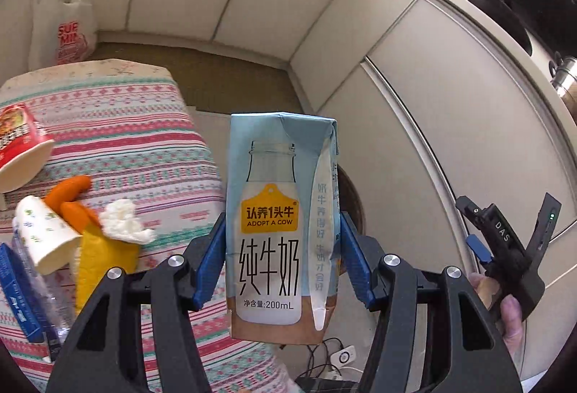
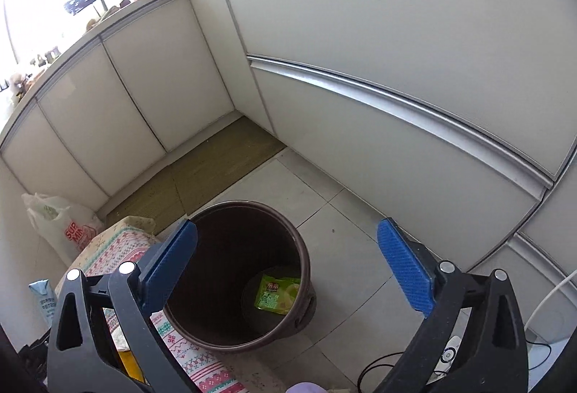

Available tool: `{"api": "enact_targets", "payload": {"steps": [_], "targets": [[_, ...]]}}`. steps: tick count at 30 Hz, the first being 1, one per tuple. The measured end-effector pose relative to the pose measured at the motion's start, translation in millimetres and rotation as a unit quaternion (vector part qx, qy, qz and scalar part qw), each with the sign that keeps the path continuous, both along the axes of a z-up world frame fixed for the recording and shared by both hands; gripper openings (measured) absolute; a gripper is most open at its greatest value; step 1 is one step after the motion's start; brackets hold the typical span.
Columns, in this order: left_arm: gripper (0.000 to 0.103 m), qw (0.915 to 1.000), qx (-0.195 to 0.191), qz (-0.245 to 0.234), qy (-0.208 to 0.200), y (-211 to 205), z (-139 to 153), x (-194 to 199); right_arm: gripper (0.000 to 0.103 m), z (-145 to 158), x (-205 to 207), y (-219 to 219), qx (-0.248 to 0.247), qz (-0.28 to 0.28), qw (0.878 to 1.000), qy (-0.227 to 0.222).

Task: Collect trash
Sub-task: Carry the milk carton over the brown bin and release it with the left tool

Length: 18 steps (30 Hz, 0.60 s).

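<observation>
The white cabinet fronts point(image 2: 360, 43) wrap two sides of the bin point(image 2: 230, 331), leaving bare tiled floor point(image 2: 346, 248) between its rim and the cabinet base, with more open tile on the side nearer my right tongs. On the bin's other side stands my worktop point(image 1: 119, 140) with its striped patterned cloth; its edge comes right up against the bin wall. Past the worktop's far corner from the bin, a white shopping bag point(image 1: 61, 17) leans on the cabinets.

The bin is brown and round, its mouth wide and unobstructed; a green wrapper point(image 2: 276, 293) lies flat on its bottom.

My left tongs point(image 1: 283, 254) are clamped on the milk carton point(image 1: 281, 227), blue pads pressing its two narrow sides near mid-height. The carton is upright, long axis vertical, folded top upward and printed face toward my camera, held off the worktop edge on the bin side.

My right tongs point(image 2: 288, 266) are spread wide with nothing between them, poised above the bin's mouth.

On the worktop, away from the bin, lie a red noodle cup point(image 1: 21, 147) on its side, a paper cup point(image 1: 47, 238), an orange-and-yellow soft toy point(image 1: 83, 230) and a crumpled tissue point(image 1: 124, 221).
</observation>
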State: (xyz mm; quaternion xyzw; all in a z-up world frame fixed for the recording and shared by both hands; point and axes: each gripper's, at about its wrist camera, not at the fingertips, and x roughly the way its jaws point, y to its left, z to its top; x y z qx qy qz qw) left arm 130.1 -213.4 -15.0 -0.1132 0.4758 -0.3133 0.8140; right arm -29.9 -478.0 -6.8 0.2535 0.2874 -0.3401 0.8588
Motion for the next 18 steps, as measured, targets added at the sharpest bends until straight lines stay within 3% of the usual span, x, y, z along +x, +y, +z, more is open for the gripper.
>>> {"api": "enact_targets", "payload": {"steps": [9, 14, 18], "targets": [[0.059, 0.9982, 0.014, -0.03, 0.05, -107, -36, 30, 0.096, -6, -14, -30, 0.034, -0.029, 0.999, -0.004], [0.074, 0.9984, 0.016, -0.018, 0.051, -117, -38, 33, 0.096, -4, -11, -27, 0.03, -0.02, 0.999, -0.004], [0.078, 0.9989, 0.026, -0.014, 0.036, -110, -35, 33, 0.096, -2, -5, -24, 0.03, -0.013, 0.999, -0.001]]}}
